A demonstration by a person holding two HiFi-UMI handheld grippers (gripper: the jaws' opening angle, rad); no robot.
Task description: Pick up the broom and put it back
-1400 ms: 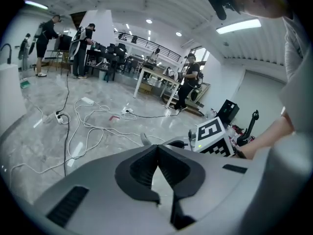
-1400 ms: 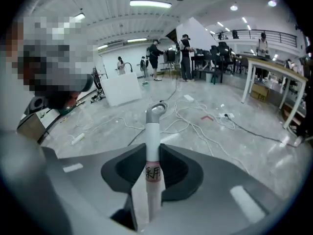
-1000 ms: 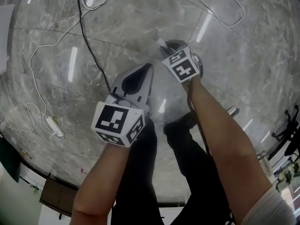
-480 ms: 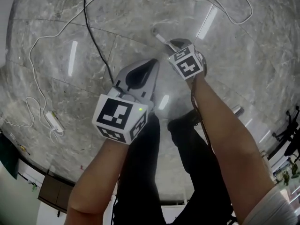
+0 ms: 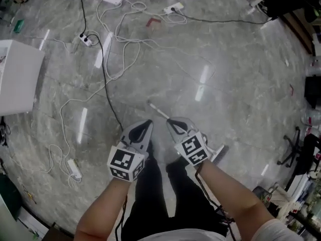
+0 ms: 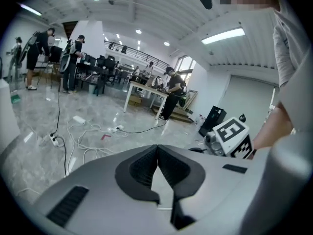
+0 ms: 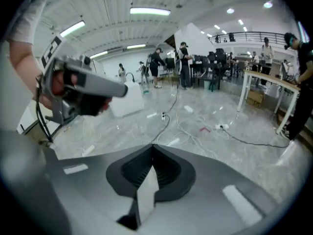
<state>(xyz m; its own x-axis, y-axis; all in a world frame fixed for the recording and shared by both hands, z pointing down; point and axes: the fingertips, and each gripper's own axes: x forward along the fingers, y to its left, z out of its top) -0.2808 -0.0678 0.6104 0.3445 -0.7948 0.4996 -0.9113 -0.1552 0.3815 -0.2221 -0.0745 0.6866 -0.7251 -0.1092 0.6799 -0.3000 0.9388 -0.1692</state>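
I see no broom head or bristles in any view. My right gripper (image 5: 169,121) is shut on a thin white stick (image 5: 158,110) that pokes out past its tips, up and to the left over the floor. In the right gripper view the stick (image 7: 146,192) shows as a pale strip between the closed jaws (image 7: 152,147). My left gripper (image 5: 149,121) hangs just left of it at the same height, shut, with nothing in it. Its tips (image 6: 157,146) meet in the left gripper view. Both point forward and down over grey marble floor (image 5: 225,59).
White and black cables (image 5: 108,64) with power strips (image 5: 74,168) trail over the floor. A white box (image 5: 17,77) stands at the left and a chair base (image 5: 296,144) at the right. Desks (image 6: 146,89) with people stand far off. The person's dark-trousered legs (image 5: 150,195) are below the grippers.
Both grippers have risen well away from the floor, and far more floor shows. The right gripper, earlier ahead of the left, is level with it. The white stick came up with it.
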